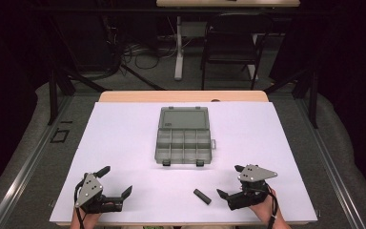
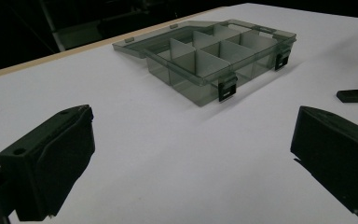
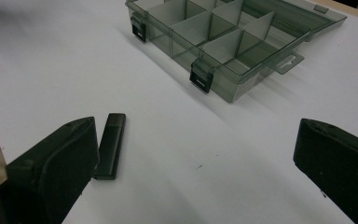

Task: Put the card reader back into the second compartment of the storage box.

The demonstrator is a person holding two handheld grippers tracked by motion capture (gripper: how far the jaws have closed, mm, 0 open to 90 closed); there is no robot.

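smoke-grey plastic organiser box (image 1: 183, 136) lies open mid-table, lid folded flat on its far side, compartments bare; small black stick (image 1: 202, 196) lies flat on the white table (image 1: 124, 143), nearer the person than the box, well apart from its latched front wall; right claw (image 1: 229, 182) stands just beside the stick, jaws wide apart, holding nothing; left claw (image 1: 116, 180) likewise wide open and empty, well off to the box's near left; risk judged: the stick is thin and flat, so a jaw tip may skid it or pinch only one end and tilt it; a carry could clip the box's front latches (image 3: 200, 77); open room all round the box; table's near edge close behind the stick.
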